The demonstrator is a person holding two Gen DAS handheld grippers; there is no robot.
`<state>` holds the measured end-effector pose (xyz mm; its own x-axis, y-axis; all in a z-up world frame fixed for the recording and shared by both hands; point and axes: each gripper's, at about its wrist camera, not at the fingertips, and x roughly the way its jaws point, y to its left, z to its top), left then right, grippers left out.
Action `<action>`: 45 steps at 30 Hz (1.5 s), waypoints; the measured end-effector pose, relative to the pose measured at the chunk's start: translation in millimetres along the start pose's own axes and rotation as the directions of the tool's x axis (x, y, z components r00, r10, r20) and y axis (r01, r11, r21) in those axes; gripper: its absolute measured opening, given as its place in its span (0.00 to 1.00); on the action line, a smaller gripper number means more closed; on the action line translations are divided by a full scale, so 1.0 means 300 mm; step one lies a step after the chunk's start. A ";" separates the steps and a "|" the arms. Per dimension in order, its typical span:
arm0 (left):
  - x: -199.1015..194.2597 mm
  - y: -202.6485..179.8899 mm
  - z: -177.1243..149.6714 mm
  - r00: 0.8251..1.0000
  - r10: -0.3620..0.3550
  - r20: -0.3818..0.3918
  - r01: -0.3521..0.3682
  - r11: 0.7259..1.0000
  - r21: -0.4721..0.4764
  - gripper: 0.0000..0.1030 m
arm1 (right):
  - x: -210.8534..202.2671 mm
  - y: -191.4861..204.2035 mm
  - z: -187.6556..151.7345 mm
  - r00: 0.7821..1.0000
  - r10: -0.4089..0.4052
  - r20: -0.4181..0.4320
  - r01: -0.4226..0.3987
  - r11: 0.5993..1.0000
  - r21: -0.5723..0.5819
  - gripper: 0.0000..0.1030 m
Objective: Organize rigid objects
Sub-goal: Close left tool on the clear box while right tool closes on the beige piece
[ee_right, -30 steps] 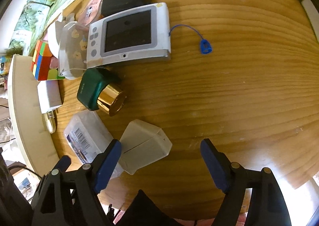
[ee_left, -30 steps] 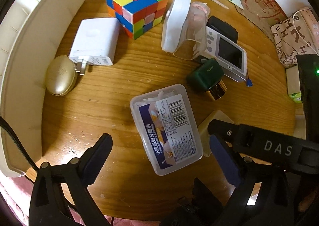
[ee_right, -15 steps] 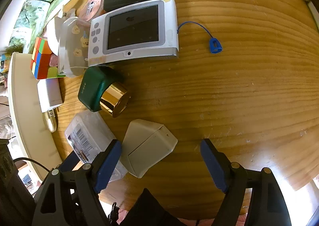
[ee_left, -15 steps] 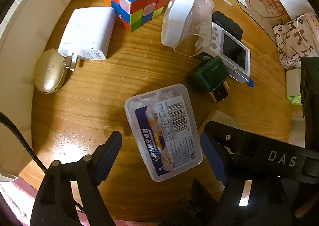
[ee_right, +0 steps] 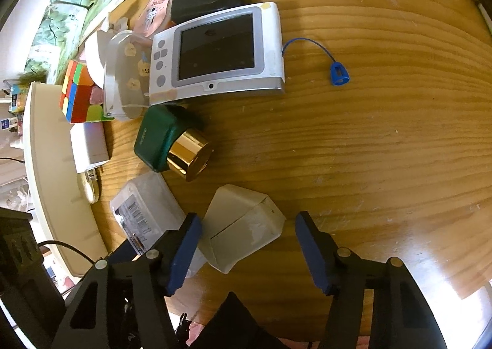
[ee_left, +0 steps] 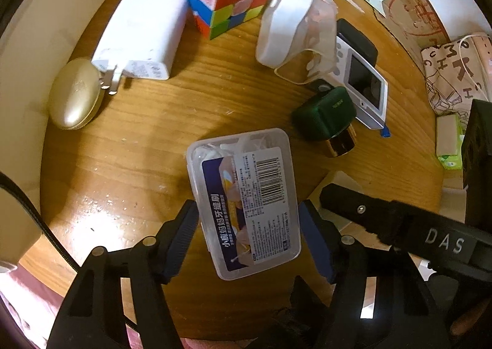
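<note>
While our left gripper (ee_left: 247,236) had just been closing astride the clear box (ee_left: 244,203), unclamped, its long axis ran toward twelve o'clock.

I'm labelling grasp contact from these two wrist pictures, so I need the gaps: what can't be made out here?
- Left wrist view: whether the left gripper pads press the clear floss box; the jaws have just been closing around it.
- Left wrist view: the white carton, mostly behind the right gripper's arm.
- Right wrist view: whether the right gripper touches the carton; its far pad stands clear.
- Box label print: too small to read.
</note>
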<state>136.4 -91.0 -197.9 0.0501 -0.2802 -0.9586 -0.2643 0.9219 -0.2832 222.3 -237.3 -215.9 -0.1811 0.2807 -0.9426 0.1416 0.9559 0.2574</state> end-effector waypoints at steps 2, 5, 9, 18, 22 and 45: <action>-0.004 0.013 -0.008 1.000 0.004 0.000 -0.004 1.000 -0.012 0.68 | -0.002 -0.002 0.005 1.000 0.009 0.002 -0.009 1.000 0.005 0.59; -0.015 0.033 -0.026 1.000 0.010 0.004 -0.010 1.000 -0.030 0.68 | -0.005 -0.009 0.002 1.000 0.019 0.005 -0.019 1.000 0.002 0.57; -0.023 0.051 -0.049 1.000 0.006 0.016 -0.005 0.998 -0.058 0.67 | -0.021 -0.039 -0.009 1.000 0.027 0.009 -0.027 1.000 -0.002 0.56; -0.097 0.087 -0.122 0.993 -0.020 0.118 0.030 0.996 -0.084 0.67 | -0.065 -0.099 -0.014 0.996 0.079 0.041 -0.079 0.997 0.000 0.39; -0.150 0.113 -0.167 0.981 -0.047 0.189 0.063 0.995 -0.076 0.67 | -0.059 -0.106 -0.008 0.994 0.101 0.028 -0.102 0.995 0.010 0.39; -0.442 0.189 -0.329 0.820 -0.204 0.535 0.226 0.974 0.024 0.67 | -0.022 -0.018 -0.081 0.999 -0.053 0.005 0.054 0.998 -0.028 0.62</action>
<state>19.7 -28.0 -84.0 0.6104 -0.2743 -0.7431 -0.2230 0.8407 -0.4934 199.0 -242.3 -205.8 -0.1836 0.2287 -0.9560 0.1041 0.9716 0.2125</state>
